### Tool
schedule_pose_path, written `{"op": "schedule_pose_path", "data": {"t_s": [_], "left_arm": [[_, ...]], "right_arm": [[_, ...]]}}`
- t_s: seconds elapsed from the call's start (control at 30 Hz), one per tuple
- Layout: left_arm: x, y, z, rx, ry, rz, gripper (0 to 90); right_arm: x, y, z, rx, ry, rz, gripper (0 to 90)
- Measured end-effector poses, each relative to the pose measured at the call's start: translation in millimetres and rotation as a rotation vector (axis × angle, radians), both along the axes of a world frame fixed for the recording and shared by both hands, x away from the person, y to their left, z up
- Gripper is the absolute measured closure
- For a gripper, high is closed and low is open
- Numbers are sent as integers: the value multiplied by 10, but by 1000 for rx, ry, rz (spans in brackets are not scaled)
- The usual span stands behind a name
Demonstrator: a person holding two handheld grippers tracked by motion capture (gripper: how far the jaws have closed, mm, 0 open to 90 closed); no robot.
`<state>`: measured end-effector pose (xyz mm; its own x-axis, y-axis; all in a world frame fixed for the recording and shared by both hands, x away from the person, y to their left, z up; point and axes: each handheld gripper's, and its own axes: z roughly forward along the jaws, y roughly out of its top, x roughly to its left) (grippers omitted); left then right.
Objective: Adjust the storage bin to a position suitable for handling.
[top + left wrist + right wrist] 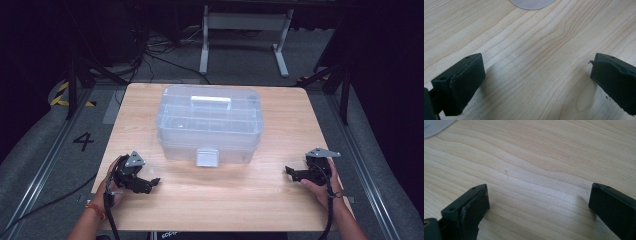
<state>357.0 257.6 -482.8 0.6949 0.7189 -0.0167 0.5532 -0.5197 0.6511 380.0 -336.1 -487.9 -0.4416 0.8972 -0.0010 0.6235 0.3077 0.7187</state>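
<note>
The left tongs (150,183) rest low over the tabletop (225,200) near its front left corner, jaws spread wide with nothing between them; the left gripper view looks down on bare wood grain between the two black pads (461,85). The right tongs (292,172) sit the same way near the front right edge, jaws also wide apart and empty, held in the person's right hand (325,185). Both point inward, toward the middle of the tabletop.

The clear plastic storage box (210,122) stands in the centre, toward the far side, well apart from both tongs. Its lid is down, the white carry handle (211,101) lies flat on top, and the front latch (206,157) hangs against the front wall, apparently closed. A rounded pale edge of the box (532,3) peeks into the top of the left gripper view.

By the look of it, the work has not yet begun: the box is untouched and closed. Everything is left to do, most likely reaching in for the latch or handle.
</note>
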Motion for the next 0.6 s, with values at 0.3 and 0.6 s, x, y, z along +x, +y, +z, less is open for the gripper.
{"op": "schedule_pose_path", "data": {"t_s": [0.3, 0.6], "left_arm": [[-3, 0, -2, -3, 0, 3, 1], [-7, 15, 0, 0, -4, 4, 1]], "right_arm": [[-1, -3, 0, 1, 1, 4, 33], [-6, -7, 1, 3, 3, 4, 33]]}}
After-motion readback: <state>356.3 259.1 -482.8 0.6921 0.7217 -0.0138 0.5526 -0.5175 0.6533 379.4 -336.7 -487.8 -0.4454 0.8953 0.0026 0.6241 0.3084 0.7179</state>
